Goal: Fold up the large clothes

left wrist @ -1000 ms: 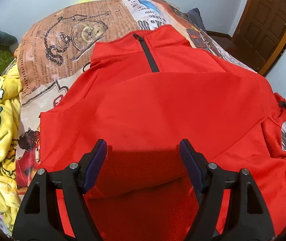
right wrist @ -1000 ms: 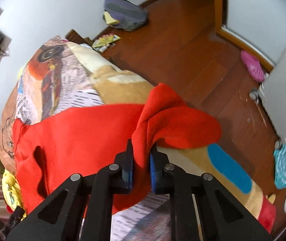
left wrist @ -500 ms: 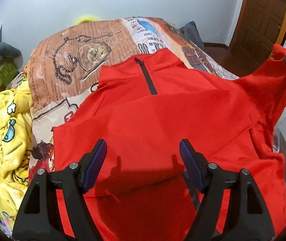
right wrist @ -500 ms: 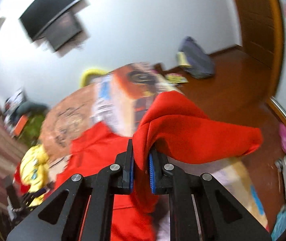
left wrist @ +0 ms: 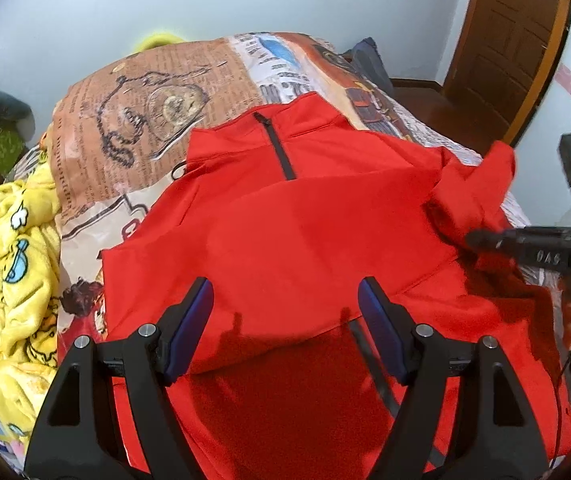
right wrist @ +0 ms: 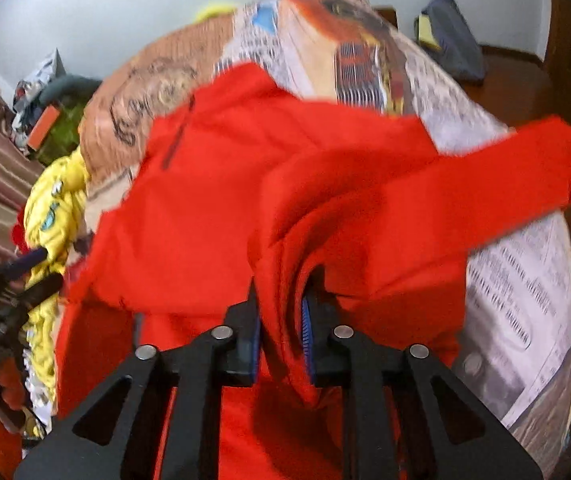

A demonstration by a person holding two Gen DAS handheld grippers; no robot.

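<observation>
Two black hand-held grippers work over a bed covered by a printed bedspread point(left wrist: 157, 112) with newspaper text, a pocket-watch drawing and a red car. A white wall runs behind it; a brown wooden door point(left wrist: 513, 48) and dark wooden floor lie at right. A crumpled yellow cartoon-print blanket point(left wrist: 13, 248) sits at the bed's left edge. A dark grey bag point(right wrist: 453, 36) rests on the floor near the wall.

Task item: a red fleece pullover with a short dark zip at the collar point(left wrist: 297, 240), spread flat on the bedspread, collar toward the wall.

Left gripper point(left wrist: 285, 312): tilted steeply down above the pullover's lower body, blue-padded jaws wide apart, nothing between them, no contact visible.

Right gripper point(right wrist: 281, 328): also angled down, seen at the right edge of the left wrist view. A bunched red sleeve point(right wrist: 425, 196) passes between its jaws; jaws are opening, with a gap showing beside the right pad. Sleeve end drapes out to the right, above the bedspread. View is motion-blurred.
</observation>
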